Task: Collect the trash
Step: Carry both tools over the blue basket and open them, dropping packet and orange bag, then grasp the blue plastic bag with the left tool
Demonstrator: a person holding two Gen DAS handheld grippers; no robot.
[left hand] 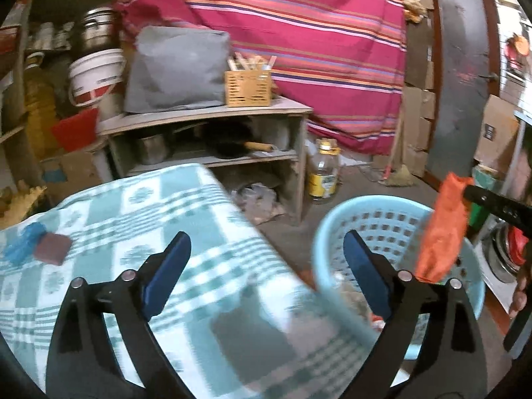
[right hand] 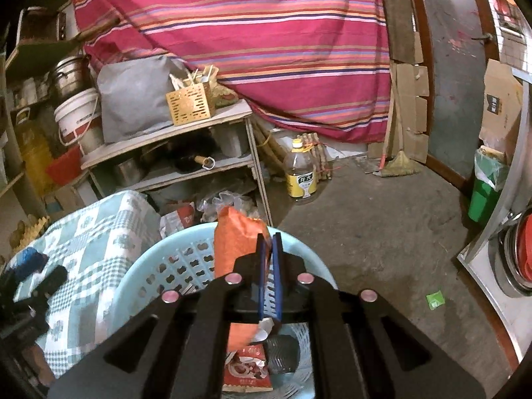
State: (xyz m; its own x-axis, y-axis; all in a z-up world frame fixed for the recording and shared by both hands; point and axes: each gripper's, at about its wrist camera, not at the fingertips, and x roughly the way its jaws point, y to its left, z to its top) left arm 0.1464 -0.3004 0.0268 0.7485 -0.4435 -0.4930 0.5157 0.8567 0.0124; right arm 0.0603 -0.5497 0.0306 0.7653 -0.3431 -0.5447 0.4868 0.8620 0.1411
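My left gripper (left hand: 266,237) is open and empty, hovering between the checked table cloth (left hand: 149,216) and the light blue basket (left hand: 332,229). In the right wrist view my right gripper (right hand: 269,237) is shut on an orange wrapper (right hand: 232,239), held over the basket (right hand: 149,266). The same wrapper (left hand: 442,229) hangs at the right of the left wrist view above the basket's far rim. A red snack packet (right hand: 246,369) and a dark object (right hand: 282,352) lie inside the basket. A crumpled blue piece (left hand: 23,242) and a brown square (left hand: 53,246) rest on the table.
A wooden shelf unit (left hand: 206,116) stands behind the table, with an oil bottle (right hand: 301,176) on the floor beside it. A broom (right hand: 395,163) leans at the back. A green bin (right hand: 485,193) stands at the right, and a green scrap (right hand: 435,299) lies on the concrete floor.
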